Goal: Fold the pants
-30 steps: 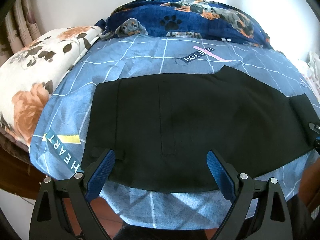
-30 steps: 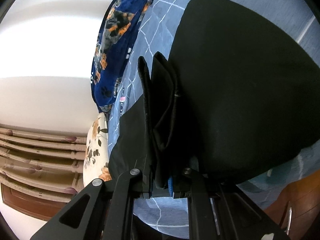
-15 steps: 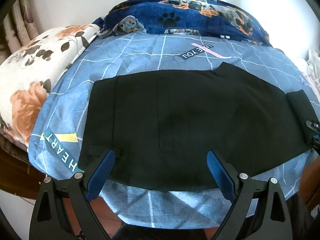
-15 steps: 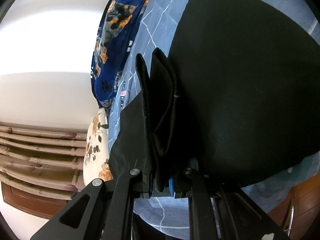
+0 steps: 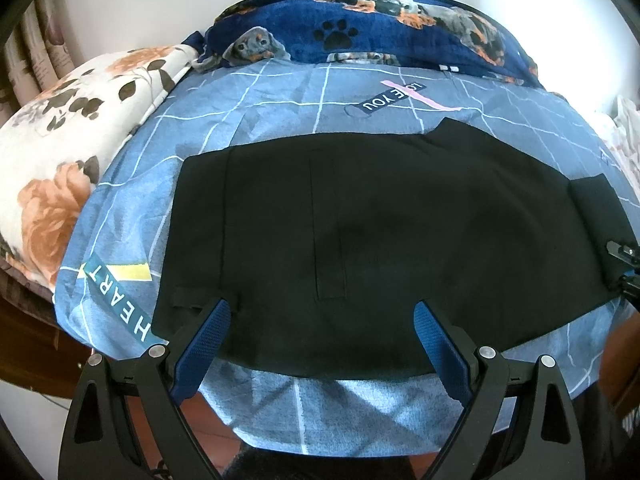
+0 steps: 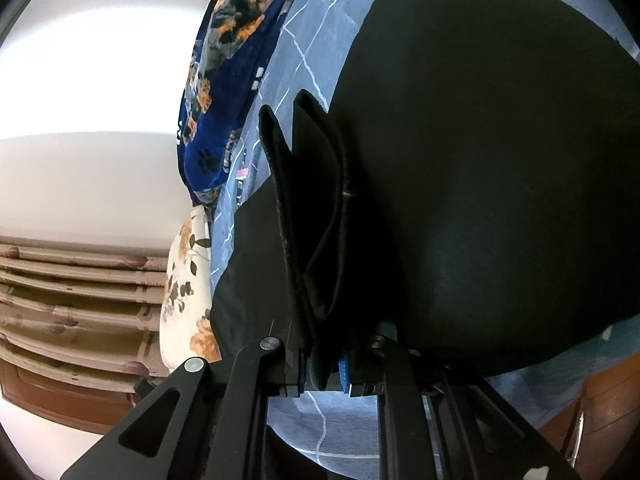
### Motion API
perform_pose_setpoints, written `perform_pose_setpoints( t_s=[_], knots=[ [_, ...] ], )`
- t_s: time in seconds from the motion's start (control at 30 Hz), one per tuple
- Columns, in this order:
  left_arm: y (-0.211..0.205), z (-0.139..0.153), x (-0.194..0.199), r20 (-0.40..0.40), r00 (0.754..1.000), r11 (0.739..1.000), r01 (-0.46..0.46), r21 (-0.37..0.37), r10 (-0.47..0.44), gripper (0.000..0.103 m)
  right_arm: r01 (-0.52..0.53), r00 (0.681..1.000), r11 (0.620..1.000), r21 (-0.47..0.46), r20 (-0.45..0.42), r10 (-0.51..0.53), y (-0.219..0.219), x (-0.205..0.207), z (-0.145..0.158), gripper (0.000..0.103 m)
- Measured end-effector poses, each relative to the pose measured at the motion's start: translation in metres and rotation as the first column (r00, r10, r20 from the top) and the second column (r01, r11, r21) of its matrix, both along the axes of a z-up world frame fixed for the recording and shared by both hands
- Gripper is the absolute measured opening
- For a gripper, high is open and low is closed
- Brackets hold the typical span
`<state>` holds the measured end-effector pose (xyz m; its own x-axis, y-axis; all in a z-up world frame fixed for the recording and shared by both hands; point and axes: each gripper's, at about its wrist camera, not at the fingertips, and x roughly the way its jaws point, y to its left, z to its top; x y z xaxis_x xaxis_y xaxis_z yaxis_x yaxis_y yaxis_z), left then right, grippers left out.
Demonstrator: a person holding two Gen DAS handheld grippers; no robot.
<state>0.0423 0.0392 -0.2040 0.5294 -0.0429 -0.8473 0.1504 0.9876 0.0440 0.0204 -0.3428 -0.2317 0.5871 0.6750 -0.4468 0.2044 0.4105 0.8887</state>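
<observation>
Black pants (image 5: pixel 380 232) lie spread across the blue checked bedsheet (image 5: pixel 280 100), folded along their length. My left gripper (image 5: pixel 322 316) hovers open over their near edge, its blue pads apart with nothing between them. At the far right of the left wrist view the right gripper (image 5: pixel 624 268) holds the end of the pants. In the right wrist view my right gripper (image 6: pixel 322 372) is shut on a bunched fold of the black pants (image 6: pixel 480 160), which stands up between the jaws; the pads are mostly hidden by cloth.
A dark blue dog-print blanket (image 5: pixel 380 36) lies along the far side by the white wall. A floral pillow (image 5: pixel 60 152) sits at the left. The bed's near edge drops to a red-brown floor (image 5: pixel 208 440). Curtains (image 6: pixel 72 288) hang beyond the pillow.
The left gripper's view has shifted very slightly; the pants lie much as before. The right gripper keeps its hold on the bunched fold, with only a small change of angle.
</observation>
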Motion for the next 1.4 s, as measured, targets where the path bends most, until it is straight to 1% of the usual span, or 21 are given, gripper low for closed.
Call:
perform_pose_setpoints(
  t_s=[0.2, 0.3, 0.37, 0.47, 0.53, 0.57, 0.63, 0.73, 0.83, 0.93, 1.03, 1.07, 1.1, 1.17, 1.2, 1.23, 1.27, 1.3, 1.33, 1.4],
  knots=[
    [0.000, -0.001, 0.001, -0.006, 1.000, 1.000, -0.001, -0.001, 0.001, 0.093, -0.012, 1.000, 1.000, -0.018, 0.003, 0.012, 0.003, 0.002, 0.001, 0.014],
    [0.001, -0.002, 0.000, -0.011, 1.000, 1.000, -0.003, -0.002, 0.003, 0.093, -0.023, 1.000, 0.999, -0.048, 0.004, 0.023, 0.006, 0.003, 0.002, 0.014],
    [0.000, -0.002, 0.001, -0.013, 1.000, 1.000, -0.004, -0.004, 0.003, 0.093, -0.037, 0.999, 0.996, -0.078, 0.011, 0.038, 0.010, 0.003, 0.005, 0.017],
    [0.000, -0.002, 0.001, -0.013, 1.000, 1.000, -0.004, -0.002, 0.004, 0.093, -0.059, 0.998, 0.992, -0.111, 0.026, 0.062, 0.014, 0.003, 0.010, 0.028],
    [0.001, -0.002, 0.001, -0.014, 1.000, 1.000, -0.004, -0.003, 0.004, 0.093, -0.074, 0.996, 0.988, -0.133, 0.036, 0.080, 0.018, 0.004, 0.014, 0.038],
    [0.001, -0.002, 0.001, -0.015, 1.000, 1.000, -0.005, -0.003, 0.005, 0.093, -0.085, 0.995, 0.985, -0.153, 0.043, 0.092, 0.021, 0.004, 0.017, 0.041],
    [0.001, -0.002, 0.001, -0.015, 1.000, 1.000, -0.004, -0.004, 0.004, 0.093, -0.108, 0.991, 0.975, -0.195, 0.054, 0.121, 0.028, 0.004, 0.023, 0.052],
    [0.001, -0.002, 0.001, -0.015, 1.000, 1.000, -0.005, -0.003, 0.005, 0.093, -0.131, 0.987, 0.965, -0.227, 0.064, 0.148, 0.035, 0.004, 0.028, 0.061],
    [0.001, -0.002, 0.001, -0.015, 1.000, 1.000, -0.004, -0.003, 0.004, 0.093, -0.137, 0.986, 0.968, -0.208, 0.066, 0.154, 0.034, 0.004, 0.028, 0.063],
    [0.001, -0.002, 0.001, -0.019, 1.000, 1.000, -0.004, -0.003, 0.004, 0.093, -0.133, 0.987, 0.977, -0.164, 0.067, 0.145, 0.029, 0.004, 0.025, 0.063],
    [0.001, -0.003, 0.001, -0.022, 1.000, 1.000, -0.004, -0.003, 0.004, 0.093, -0.122, 0.988, 0.988, -0.091, 0.083, 0.129, 0.022, 0.003, 0.023, 0.064],
    [0.001, -0.003, 0.001, -0.020, 1.000, 1.000, -0.005, -0.003, 0.005, 0.093, -0.109, 0.988, 0.993, -0.050, 0.106, 0.114, 0.015, 0.002, 0.024, 0.064],
    [0.001, -0.003, 0.001, -0.019, 1.000, 1.000, -0.006, -0.003, 0.006, 0.093, -0.095, 0.988, 0.995, -0.029, 0.121, 0.098, 0.009, 0.001, 0.026, 0.065],
    [0.002, -0.002, 0.001, -0.017, 1.000, 1.000, -0.009, -0.007, 0.009, 0.093, -0.013, 0.985, 0.999, 0.041, 0.172, 0.006, -0.022, -0.005, 0.035, 0.062],
    [0.002, -0.003, 0.002, -0.021, 1.000, 1.000, -0.012, -0.013, 0.012, 0.093, 0.018, 0.983, 0.998, 0.060, 0.184, -0.028, -0.035, -0.006, 0.037, 0.055],
    [0.002, -0.002, 0.002, -0.025, 1.000, 1.000, -0.014, -0.020, 0.014, 0.093, 0.051, 0.980, 0.997, 0.062, 0.189, -0.062, -0.049, -0.007, 0.040, 0.043],
    [0.003, -0.002, 0.003, -0.030, 0.999, 0.999, -0.016, -0.030, 0.015, 0.093, 0.087, 0.979, 0.996, 0.036, 0.184, -0.093, -0.065, -0.008, 0.043, 0.037],
    [0.004, -0.002, 0.003, -0.038, 0.999, 0.999, -0.018, -0.042, 0.016, 0.093, 0.117, 0.978, 0.993, 0.007, 0.174, -0.117, -0.080, -0.008, 0.045, 0.026],
    [0.004, -0.002, 0.003, -0.044, 0.999, 0.999, -0.021, -0.050, 0.019, 0.093, 0.133, 0.977, 0.991, -0.005, 0.167, -0.130, -0.089, -0.007, 0.046, 0.021],
    [0.004, -0.002, 0.003, -0.053, 0.998, 0.998, -0.025, -0.051, 0.023, 0.093, 0.145, 0.979, 0.989, -0.033, 0.152, -0.138, -0.106, 0.001, 0.046, 0.019]
  ],
)
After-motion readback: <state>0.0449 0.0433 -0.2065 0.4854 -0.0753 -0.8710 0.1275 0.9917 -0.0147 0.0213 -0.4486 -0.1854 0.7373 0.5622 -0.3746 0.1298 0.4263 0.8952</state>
